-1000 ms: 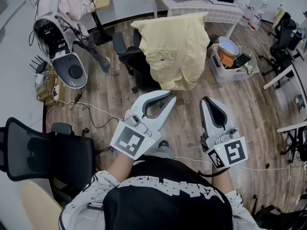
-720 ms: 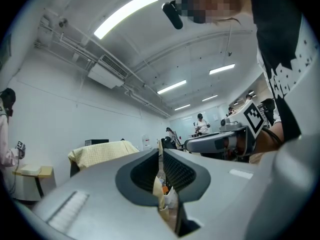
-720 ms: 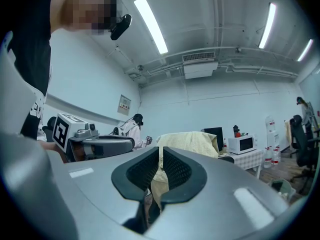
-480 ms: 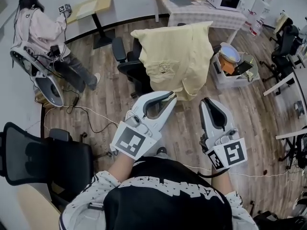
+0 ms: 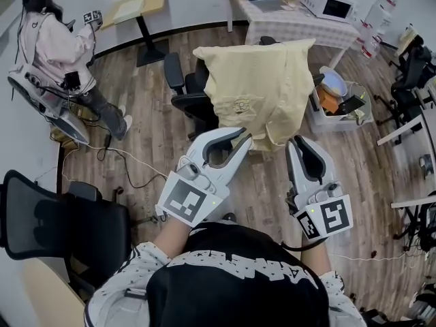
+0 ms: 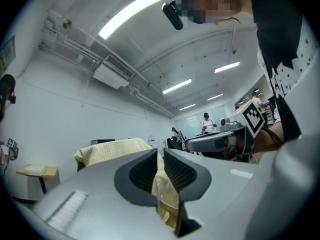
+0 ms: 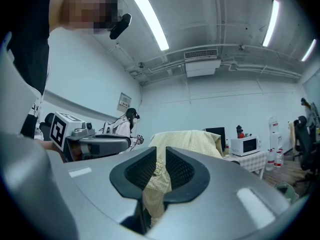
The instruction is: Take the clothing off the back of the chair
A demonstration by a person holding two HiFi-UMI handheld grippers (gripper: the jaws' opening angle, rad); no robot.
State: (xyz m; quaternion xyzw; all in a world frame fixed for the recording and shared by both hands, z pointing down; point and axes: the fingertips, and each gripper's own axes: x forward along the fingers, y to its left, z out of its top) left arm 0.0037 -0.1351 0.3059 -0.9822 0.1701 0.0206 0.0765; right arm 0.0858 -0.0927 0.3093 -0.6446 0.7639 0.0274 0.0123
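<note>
Left gripper (image 5: 244, 136) is pointing level toward the chair, its jaws standing only narrowly apart and opening, with nothing clamped. In its own view pale yellow fabric is showing in the slit between the two dark ribbed pads (image 6: 182, 171); whether the pads are touching that fabric I cannot tell. The right gripper (image 5: 298, 142) is pointing the same way just beside it, its jaws likewise a little apart and opening, and the same yellow fabric is filling the gap between its pads (image 7: 182, 169). Both tips are sitting at the lower hem of the yellow shirt (image 5: 259, 87), the left one at the hem's middle and the right one at its right corner as the head view shows them. The shirt is hanging draped over the back of a black office chair (image 5: 187, 97), spreading across the top of the backrest and falling down the side facing the grippers. Farther out, a table with a checked cloth (image 5: 286, 22) is standing behind the chair with a microwave (image 5: 334, 5) on it. Another person (image 5: 58, 53) is sitting at the far left on the wooden floor (image 5: 157, 155).
</note>
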